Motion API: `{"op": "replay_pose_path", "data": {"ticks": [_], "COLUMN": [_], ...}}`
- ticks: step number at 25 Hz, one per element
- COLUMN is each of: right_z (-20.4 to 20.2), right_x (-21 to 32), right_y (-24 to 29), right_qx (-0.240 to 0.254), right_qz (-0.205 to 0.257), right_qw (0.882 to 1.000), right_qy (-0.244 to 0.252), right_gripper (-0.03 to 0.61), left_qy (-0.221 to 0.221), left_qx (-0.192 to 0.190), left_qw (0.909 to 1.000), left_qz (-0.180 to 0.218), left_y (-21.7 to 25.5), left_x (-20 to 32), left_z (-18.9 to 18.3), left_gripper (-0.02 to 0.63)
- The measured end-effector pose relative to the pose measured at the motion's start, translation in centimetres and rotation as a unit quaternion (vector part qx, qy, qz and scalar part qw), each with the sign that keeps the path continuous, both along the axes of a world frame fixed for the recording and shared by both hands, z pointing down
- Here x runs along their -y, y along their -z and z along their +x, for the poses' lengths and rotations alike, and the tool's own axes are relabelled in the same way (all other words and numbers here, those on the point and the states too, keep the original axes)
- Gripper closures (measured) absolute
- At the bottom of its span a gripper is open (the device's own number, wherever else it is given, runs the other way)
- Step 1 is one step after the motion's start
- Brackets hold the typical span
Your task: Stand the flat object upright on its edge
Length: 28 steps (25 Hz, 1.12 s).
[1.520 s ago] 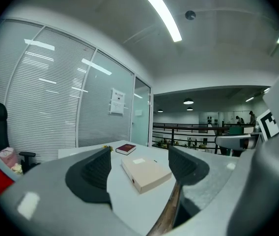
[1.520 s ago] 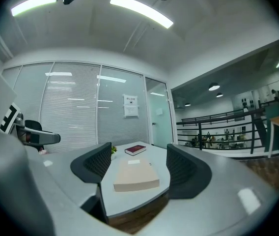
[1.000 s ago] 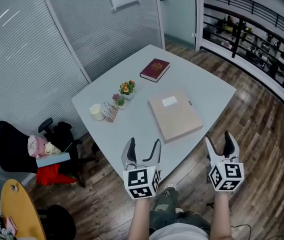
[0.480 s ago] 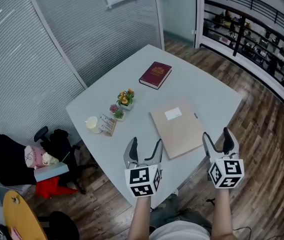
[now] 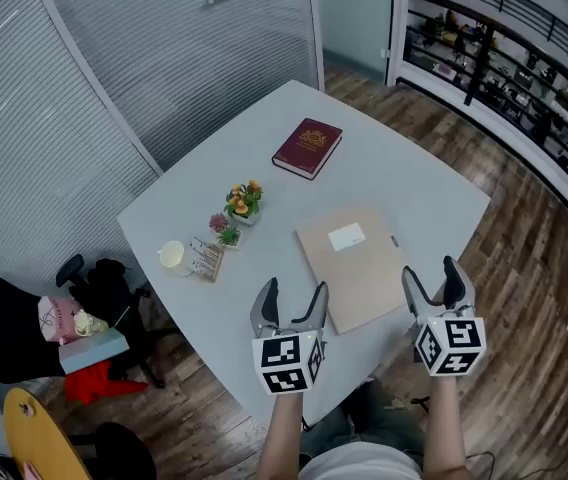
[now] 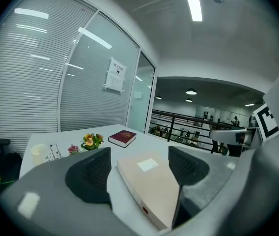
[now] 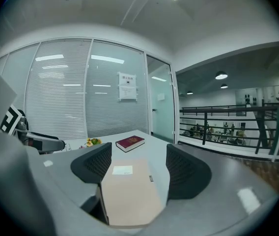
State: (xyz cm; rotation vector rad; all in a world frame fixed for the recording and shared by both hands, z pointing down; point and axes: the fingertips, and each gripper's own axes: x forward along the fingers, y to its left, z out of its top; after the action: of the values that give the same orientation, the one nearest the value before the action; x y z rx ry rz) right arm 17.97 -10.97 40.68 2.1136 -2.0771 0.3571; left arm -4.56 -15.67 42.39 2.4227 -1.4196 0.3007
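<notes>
progress: not begun, nothing lifted | folder (image 5: pixel 354 266): flat on table (image 5: pixel 414 183), near front edge, untouched | left gripper (image 5: pixel 290 290): wide apart, empty, just beside folder | right gripper (image 5: pixel 431 273): wide apart, empty | to do: grip folder, tip onto edge

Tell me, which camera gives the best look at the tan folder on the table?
The head view: it shows the whole tan folder from above, lying flat, white label on top. The left gripper view shows its side edge, partly behind a jaw. The right gripper view shows its top, near end hidden.
</notes>
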Motion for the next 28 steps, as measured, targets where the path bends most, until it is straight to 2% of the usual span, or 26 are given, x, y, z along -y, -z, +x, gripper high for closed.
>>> {"op": "replay_pose_path", "data": {"ticks": [7, 16, 28], "right_z": [0.4, 2.1, 3.0], "right_x": [2.7, 9.5, 15.9], "right_y": [-2.5, -5.8, -11.7], "right_qx": [0.006, 0.013, 0.030], "right_qz": [-0.031, -0.068, -0.134], "right_qw": [0.999, 0.995, 0.981], "right_qy": [0.023, 0.071, 0.135], "right_gripper": [0.222, 0.222, 0.215], "left_qy": [0.010, 0.035, 0.080], "left_qx": [0.008, 0.014, 0.013], "left_qw": [0.9994, 0.9958, 0.9839], "left_qz": [-0.032, -0.083, -0.159], "left_y": [-2.5, -6.0, -11.5], "left_x": [1.6, 4.5, 5.9], "left_z": [0.7, 2.6, 4.2], "left_gripper": [0.258, 0.258, 0.258]}}
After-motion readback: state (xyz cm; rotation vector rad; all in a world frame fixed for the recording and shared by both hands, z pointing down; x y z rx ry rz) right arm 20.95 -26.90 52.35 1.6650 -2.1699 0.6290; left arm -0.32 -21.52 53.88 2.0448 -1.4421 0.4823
